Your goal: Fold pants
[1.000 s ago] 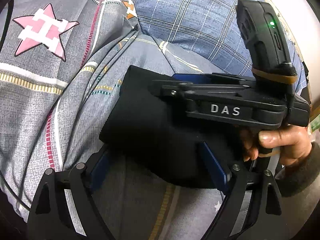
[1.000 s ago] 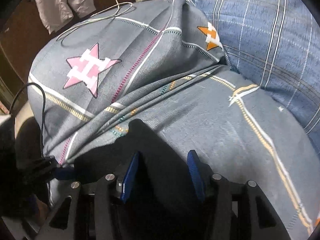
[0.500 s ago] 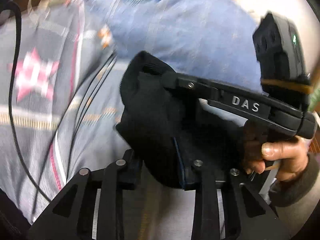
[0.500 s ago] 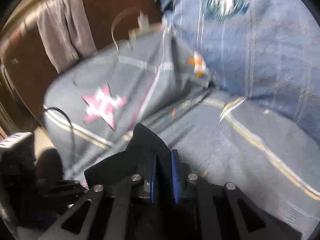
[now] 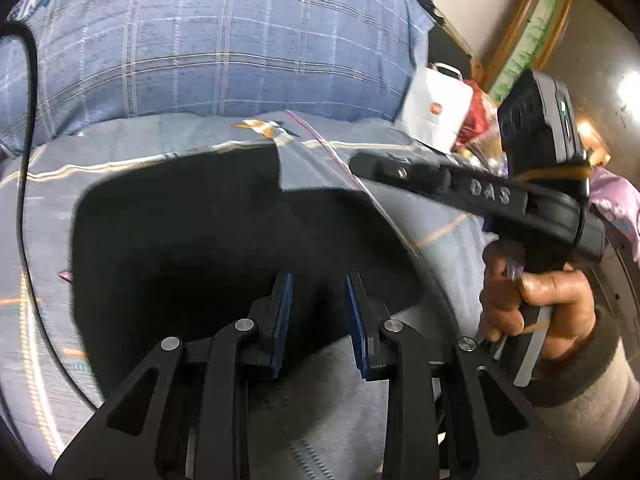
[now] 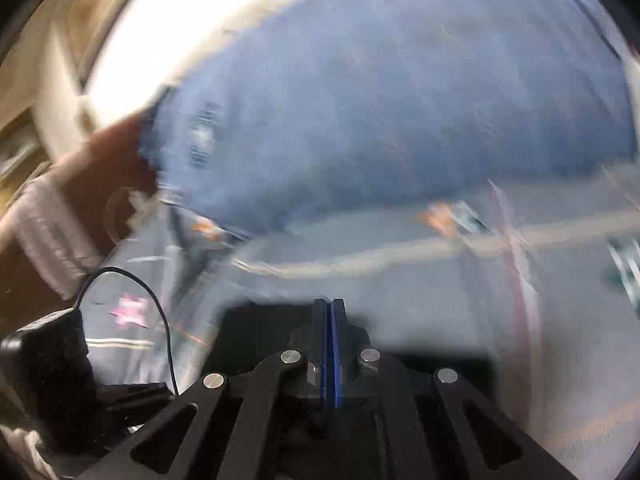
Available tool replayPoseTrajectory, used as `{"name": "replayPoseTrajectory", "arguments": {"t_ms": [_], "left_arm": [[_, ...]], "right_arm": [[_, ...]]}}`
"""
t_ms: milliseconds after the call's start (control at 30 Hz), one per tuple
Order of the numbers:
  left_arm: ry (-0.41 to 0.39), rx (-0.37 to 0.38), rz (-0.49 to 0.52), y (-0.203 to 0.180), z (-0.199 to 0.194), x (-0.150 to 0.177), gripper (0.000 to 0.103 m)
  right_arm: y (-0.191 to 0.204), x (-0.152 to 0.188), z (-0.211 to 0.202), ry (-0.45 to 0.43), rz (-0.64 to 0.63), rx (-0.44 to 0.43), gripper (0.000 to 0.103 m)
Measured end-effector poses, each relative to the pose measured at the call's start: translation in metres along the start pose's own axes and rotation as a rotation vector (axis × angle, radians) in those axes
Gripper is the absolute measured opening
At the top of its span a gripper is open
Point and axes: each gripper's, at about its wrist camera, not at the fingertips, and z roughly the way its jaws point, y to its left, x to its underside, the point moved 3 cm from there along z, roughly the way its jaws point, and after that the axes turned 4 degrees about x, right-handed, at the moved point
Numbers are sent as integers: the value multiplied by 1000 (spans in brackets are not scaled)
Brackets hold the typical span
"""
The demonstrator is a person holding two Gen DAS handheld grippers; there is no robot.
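Note:
The folded black pants point(image 5: 180, 240) lie on the grey patterned bedspread point(image 5: 440, 232). My left gripper point(image 5: 318, 284) is open, its blue pads either side of the pants' near edge, gripping nothing. My right gripper point(image 6: 329, 308) has its blue pads pressed together; the black pants point(image 6: 256, 332) show blurred beneath and beside it, and whether cloth is pinched is unclear. In the left wrist view the right gripper's body point(image 5: 472, 192) hangs to the right of the pants, held by a hand point(image 5: 532, 300).
A blue plaid pillow point(image 5: 220, 48) lies behind the pants. A white bag point(image 5: 436, 112) and red items sit at the bed's far right. A black cable point(image 5: 28, 140) runs down the left. The right wrist view is motion-blurred.
Both grippers lifted the pants and swung right, away from the pink star. The pants now lie flat below the pillow. My left gripper went open, shut, open; my right gripper closed.

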Motion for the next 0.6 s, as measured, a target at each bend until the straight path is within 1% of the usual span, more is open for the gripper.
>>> {"name": "replayPoseTrajectory", "arguments": {"t_ms": [33,67,100,133,167,200,233,267,300,333,367,400,433,533,600], "left_arm": [[11,9,35,-4,-5,0,26],[22,12,60,-8,-9,1,26],[31,10,94,-11,-18,0,26],[24,5,112,-12,-27,0,28],[9,-9,132,-9,-42,-4,30],[4,-21,140,-8,-50,-6,35],[-1,-38,141,-4,-56,-10,43],[-10,-62,137,3,-63,-15,49],[-29,-93,134,13,-68,-23,60],[-47,-121,132,22,-70,-29,65],[-67,-150,130,33,-70,-38,67],[-83,-163,126,46,-67,-49,73],[-77,-171,115,58,-61,-54,78],[-48,-191,76,86,-38,-63,78],[-5,-175,18,107,-15,-63,78]], "right_arm": [[-4,7,-6,-4,18,-7,5],[-5,12,-10,-7,32,-17,12],[-5,15,-11,-5,43,-26,32],[-4,20,-11,4,76,-53,43],[-6,21,-8,9,99,-73,51],[-4,25,-2,23,138,-119,51],[-2,28,2,39,164,-156,51],[0,32,5,52,182,-185,52],[3,35,9,61,194,-209,53],[9,39,14,66,200,-235,55],[14,43,19,71,194,-243,61],[14,45,18,74,186,-238,67],[19,45,22,78,166,-223,67],[28,42,34,113,150,-227,68],[32,40,45,133,160,-227,69]]}}
